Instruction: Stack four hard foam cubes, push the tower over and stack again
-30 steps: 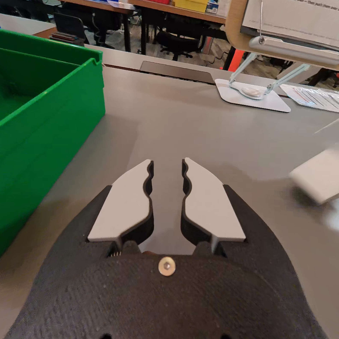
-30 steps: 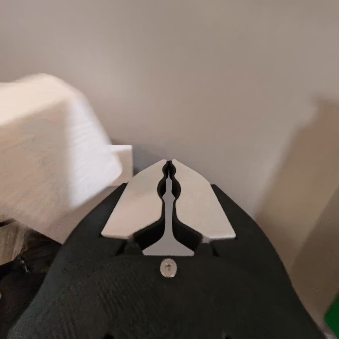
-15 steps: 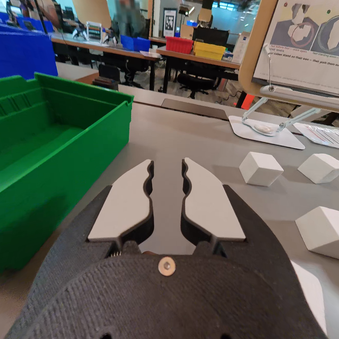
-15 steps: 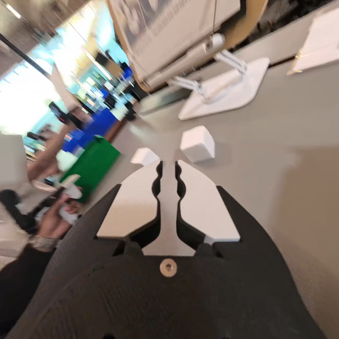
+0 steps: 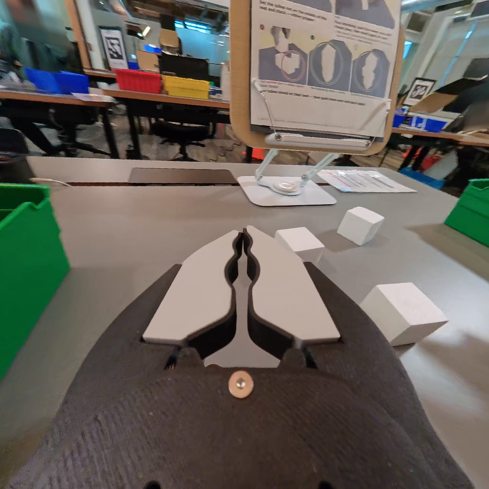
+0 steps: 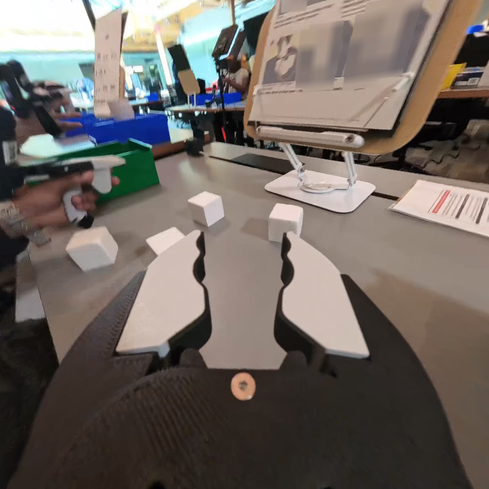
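Several white cubes lie on the grey table [image 5: 158, 232]. In the left wrist view my left gripper [image 5: 244, 230] is shut and empty above the table, with one cube [image 5: 300, 242] just right of its tips, another [image 5: 360, 225] farther right and a third [image 5: 402, 312] close at the right. In the right wrist view my right gripper [image 6: 242, 235] is open and empty, with a cube [image 6: 285, 221] at its right fingertip, a cube [image 6: 164, 239] at its left fingertip, one [image 6: 205, 207] ahead and one [image 6: 92, 248] to the left. The left gripper [image 6: 79, 172] also shows there, held by a hand.
A green bin [image 5: 23, 259] stands at the left, also seen in the right wrist view [image 6: 127, 169], and another green bin [image 5: 473, 211] at the right edge. A document stand [image 5: 288, 193] with a printed sheet stands at the back, and a paper sheet [image 6: 444, 206] lies beside it. There is about 35 cm between the tips of the two grippers.
My left gripper has shut and turned right from the green bin toward the cubes. My right gripper has opened wide and swung up from close to the table to face the cubes and the stand.
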A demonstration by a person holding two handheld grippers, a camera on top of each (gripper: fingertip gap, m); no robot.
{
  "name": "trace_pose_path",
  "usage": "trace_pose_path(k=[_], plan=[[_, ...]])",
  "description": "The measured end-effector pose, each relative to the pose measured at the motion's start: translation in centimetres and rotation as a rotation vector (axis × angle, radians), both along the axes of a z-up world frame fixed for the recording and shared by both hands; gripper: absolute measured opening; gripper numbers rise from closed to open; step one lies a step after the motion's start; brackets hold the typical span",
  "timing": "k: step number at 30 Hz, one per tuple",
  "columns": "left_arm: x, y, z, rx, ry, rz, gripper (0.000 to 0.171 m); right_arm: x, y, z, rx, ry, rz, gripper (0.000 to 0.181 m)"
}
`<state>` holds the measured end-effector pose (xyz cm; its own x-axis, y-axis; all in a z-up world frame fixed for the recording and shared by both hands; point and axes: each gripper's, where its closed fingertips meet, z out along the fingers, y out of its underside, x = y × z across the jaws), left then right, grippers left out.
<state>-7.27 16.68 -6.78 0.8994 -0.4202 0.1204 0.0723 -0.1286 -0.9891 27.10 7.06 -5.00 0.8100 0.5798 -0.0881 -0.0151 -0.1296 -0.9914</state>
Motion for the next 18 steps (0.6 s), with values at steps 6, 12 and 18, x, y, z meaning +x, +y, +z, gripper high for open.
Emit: trace_pose_path(k=[6, 12, 18], plan=[[1.9, 2.0, -1.0, -0.056, -0.030, -0.095, 0.003, -4.3, -2.4, -0.2, 0.024, -0.010, 0.140, 0.062], [2.6, 2.8, -1.7, -0.090, -0.063, -0.128, 0.007, -7.4, -2.3, -2.8, 0.022, -0.146, 0.195, 0.060], [2.4, 1.9, -2.9, -0.150, -0.082, -0.169, 0.008, -11.3, -1.0, -5.5, 0.021, -0.260, 0.313, 0.056]])
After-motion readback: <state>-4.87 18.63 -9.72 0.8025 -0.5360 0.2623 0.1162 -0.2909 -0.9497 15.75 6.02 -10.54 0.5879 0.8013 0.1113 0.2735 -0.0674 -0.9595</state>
